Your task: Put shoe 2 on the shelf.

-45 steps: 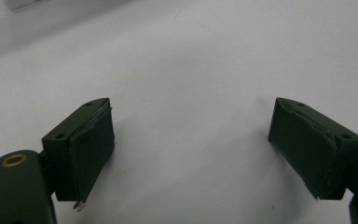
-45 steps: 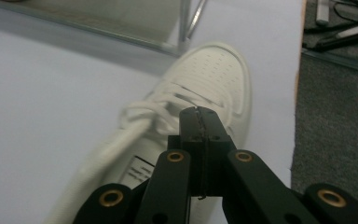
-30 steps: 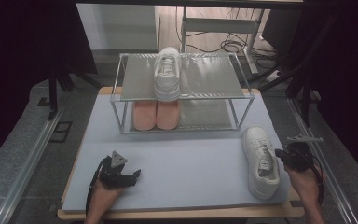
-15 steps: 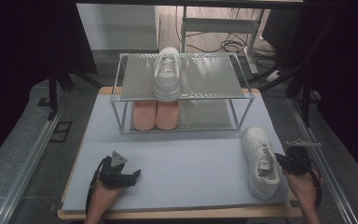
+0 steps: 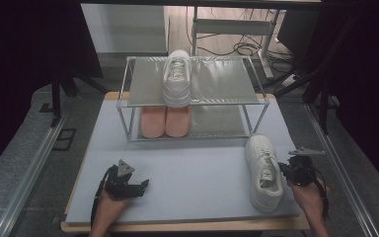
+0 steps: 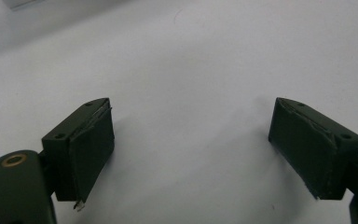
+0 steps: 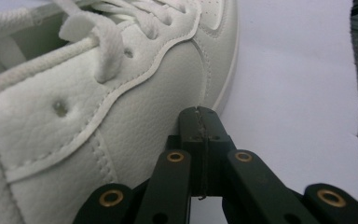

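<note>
Resting low on the pale mat, well to the left of the loose white sneaker, the left gripper has its jaws spread wide with nothing between them; the left gripper view shows bare mat in the gap. Behind the sneaker, toward the far edge of the mat, stands a two-level clear rack with a matching white shoe on its upper shelf and a pinkish pair below. The loose sneaker lies on the mat near its right front corner, toe pointing away toward the rack. Just beside its right flank is the right gripper, and the right gripper view shows its jaws pressed together, holding nothing, their tip close against the side panel; I cannot tell whether it actually touches. The sneaker looks light, with a soft, pebbled leather-like upper that should dent under a pinch, a stiff rubber sole and loose laces. The padded collar or heel counter seems the surest hold; the smooth sidewall would likely slip.
</note>
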